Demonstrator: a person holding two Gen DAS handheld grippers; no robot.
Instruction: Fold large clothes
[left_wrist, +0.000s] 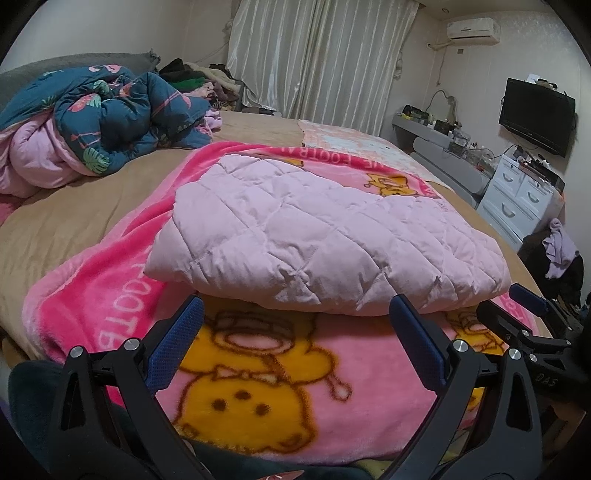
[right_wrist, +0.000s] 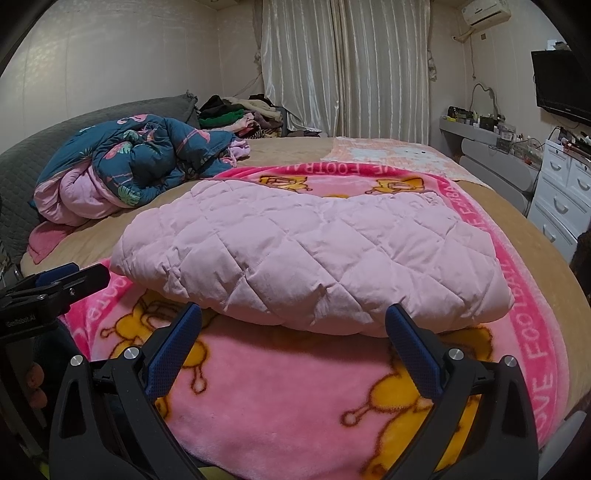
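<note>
on the pink blanket (left_wrist: 110, 295), folded quilted garment (left_wrist: 325, 240) lies lengthwise left-right.

One folded quilted garment (left_wrist: 325, 236), one blanket (left_wrist: 258, 387), two claws.

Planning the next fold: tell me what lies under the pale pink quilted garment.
The pale pink quilted garment lies on a bright pink cartoon blanket spread over the tan bed cover. The blanket's print beneath it is hidden.

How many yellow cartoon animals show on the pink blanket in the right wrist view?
5: two at the pink blanket's far edge, three near. The quilted garment may hide more.
</note>
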